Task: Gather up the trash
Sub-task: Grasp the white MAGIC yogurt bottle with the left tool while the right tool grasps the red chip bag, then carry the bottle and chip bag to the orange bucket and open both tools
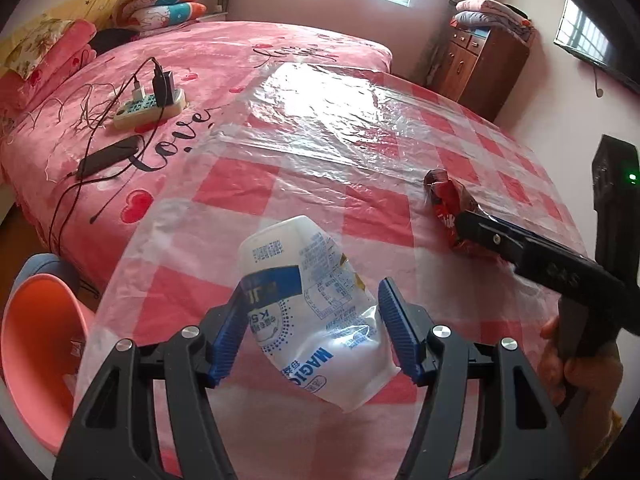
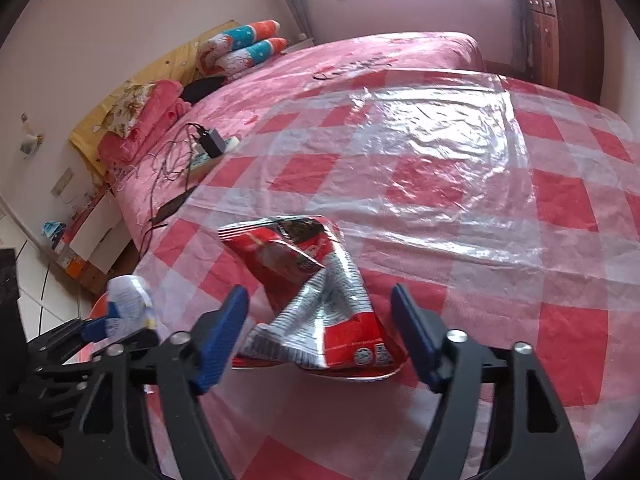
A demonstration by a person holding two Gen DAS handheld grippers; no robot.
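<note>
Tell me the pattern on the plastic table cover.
Red and white checks on the table cover, clearest in the right wrist view.

My left gripper (image 1: pixel 310 322) closes its blue pads on a crumpled white-and-blue plastic pouch (image 1: pixel 308 304), raised over a table (image 1: pixel 400 184) spread with a red-and-white checked plastic cloth. To the right, my right gripper (image 1: pixel 464 224) reaches a red snack wrapper (image 1: pixel 448 204) lying on the cloth; my hand (image 1: pixel 576 364) grips its handle. Beyond lies a pink bed (image 1: pixel 240 52) bearing a power strip (image 1: pixel 150 106) with tangled cables. An orange bin (image 1: pixel 36 344) stands lower left.
</note>
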